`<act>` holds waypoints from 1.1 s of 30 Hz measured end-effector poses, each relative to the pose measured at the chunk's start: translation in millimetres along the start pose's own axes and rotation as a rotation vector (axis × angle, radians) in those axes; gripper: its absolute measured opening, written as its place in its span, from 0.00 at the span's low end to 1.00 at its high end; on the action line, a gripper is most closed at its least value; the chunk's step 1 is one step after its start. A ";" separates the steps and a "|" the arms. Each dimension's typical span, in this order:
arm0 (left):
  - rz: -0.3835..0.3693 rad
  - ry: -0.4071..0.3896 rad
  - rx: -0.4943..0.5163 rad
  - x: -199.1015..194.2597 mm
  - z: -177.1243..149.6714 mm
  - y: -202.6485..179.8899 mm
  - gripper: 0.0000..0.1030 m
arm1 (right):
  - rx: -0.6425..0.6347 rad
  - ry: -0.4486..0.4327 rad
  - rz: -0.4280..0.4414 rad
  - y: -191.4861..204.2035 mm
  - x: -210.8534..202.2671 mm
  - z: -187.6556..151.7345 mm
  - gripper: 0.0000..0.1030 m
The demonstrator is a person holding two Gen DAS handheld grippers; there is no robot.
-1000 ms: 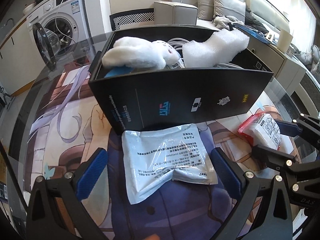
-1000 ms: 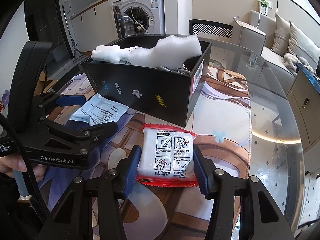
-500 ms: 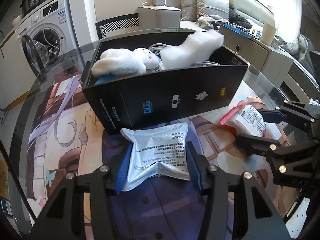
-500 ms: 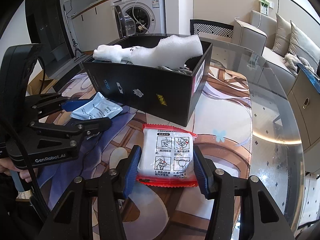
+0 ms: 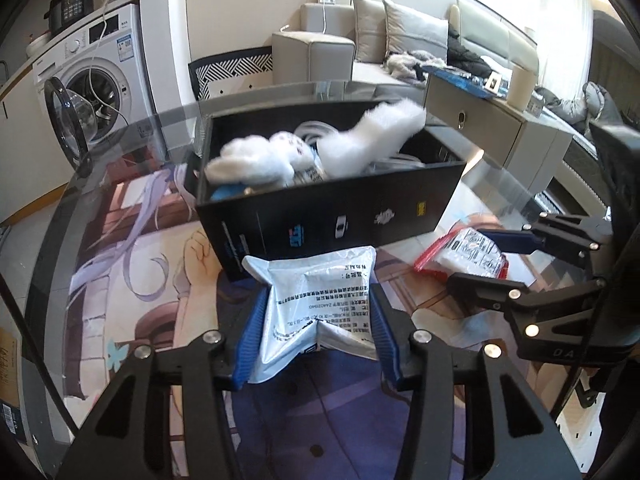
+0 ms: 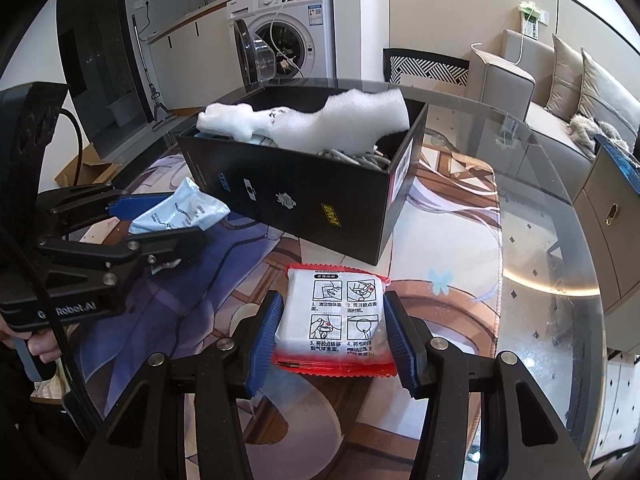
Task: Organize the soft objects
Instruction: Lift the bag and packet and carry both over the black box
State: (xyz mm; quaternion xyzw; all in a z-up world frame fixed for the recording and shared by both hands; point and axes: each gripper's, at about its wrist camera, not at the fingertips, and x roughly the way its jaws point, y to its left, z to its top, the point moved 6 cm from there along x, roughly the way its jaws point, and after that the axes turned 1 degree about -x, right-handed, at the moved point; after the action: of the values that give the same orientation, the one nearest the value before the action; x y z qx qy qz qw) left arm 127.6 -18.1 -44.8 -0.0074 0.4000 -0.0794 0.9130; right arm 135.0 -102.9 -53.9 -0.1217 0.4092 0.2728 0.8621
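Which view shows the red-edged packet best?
The right wrist view: the packet lies central between the right gripper's pads, its pictures readable. The left wrist view shows it small and off to one side.

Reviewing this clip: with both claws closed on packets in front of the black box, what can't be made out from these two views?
- Black box floor: hidden in both views by the plush toy and foam piece.
- Pale blue packet near end: hidden in the left wrist view behind the left claw.
- Red-edged packet underside: neither view shows whether it is off the table.
- Plush toy: blurred in the left wrist view.
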 end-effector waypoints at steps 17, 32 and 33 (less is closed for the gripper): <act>-0.021 -0.113 -0.034 -38.0 24.8 11.9 0.47 | 0.003 -0.101 0.022 5.6 -36.0 15.8 0.50; -0.042 -0.159 -0.052 -39.7 55.1 22.0 0.47 | 0.018 -0.226 -0.006 3.8 -72.6 45.7 0.50; -0.043 -0.160 -0.053 -38.9 57.5 22.2 0.47 | 0.018 -0.231 -0.009 3.3 -72.9 49.0 0.50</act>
State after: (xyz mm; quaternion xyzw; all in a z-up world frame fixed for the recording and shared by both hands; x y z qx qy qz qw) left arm 146.7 6.8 21.0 -0.0463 0.3272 -0.0878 0.9397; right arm 126.8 -106.0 33.5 -0.0834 0.3091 0.2776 0.9058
